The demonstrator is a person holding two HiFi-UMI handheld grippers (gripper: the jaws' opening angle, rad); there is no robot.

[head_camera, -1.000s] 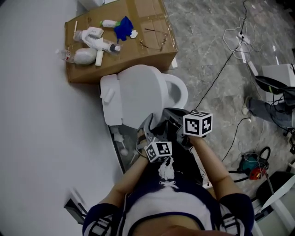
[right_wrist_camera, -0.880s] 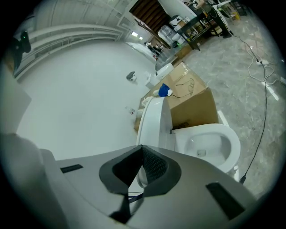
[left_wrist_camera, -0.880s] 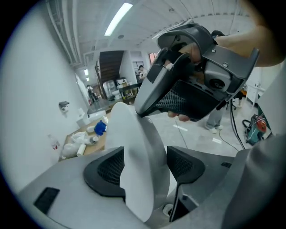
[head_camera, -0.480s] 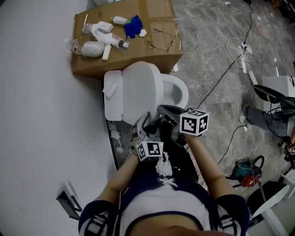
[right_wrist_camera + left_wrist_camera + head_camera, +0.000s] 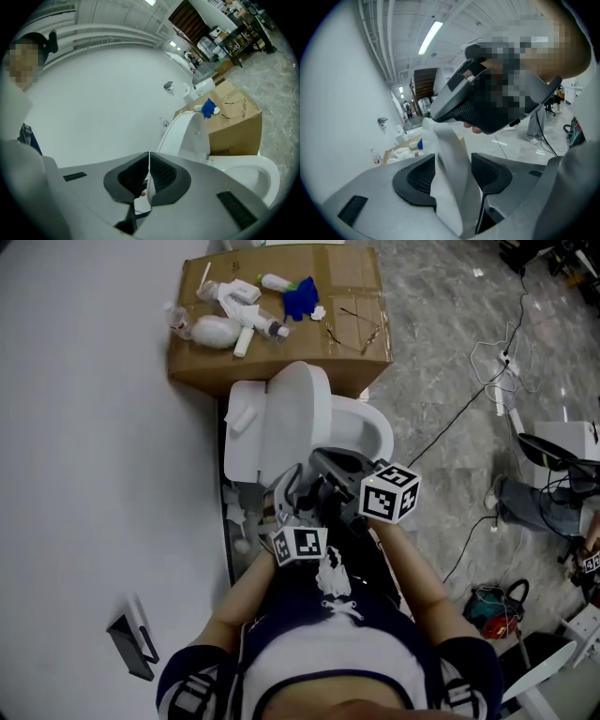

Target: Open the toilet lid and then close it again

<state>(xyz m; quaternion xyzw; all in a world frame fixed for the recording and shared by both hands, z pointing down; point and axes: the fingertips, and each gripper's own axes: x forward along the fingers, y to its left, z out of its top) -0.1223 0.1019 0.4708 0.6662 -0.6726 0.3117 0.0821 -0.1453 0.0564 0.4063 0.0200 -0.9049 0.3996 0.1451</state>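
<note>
The toilet lid [image 5: 292, 413] has swung higher and now stands near upright, above the middle of the head view. The left gripper [image 5: 453, 176] has just been closing its jaws and clamps the lid's edge. The right gripper [image 5: 148, 176], beside it, has its jaws pressed together.

White toilet lid [image 5: 292, 413]; brown box [image 5: 349, 276]; perhaps blue cloth [image 5: 300, 298].
</note>
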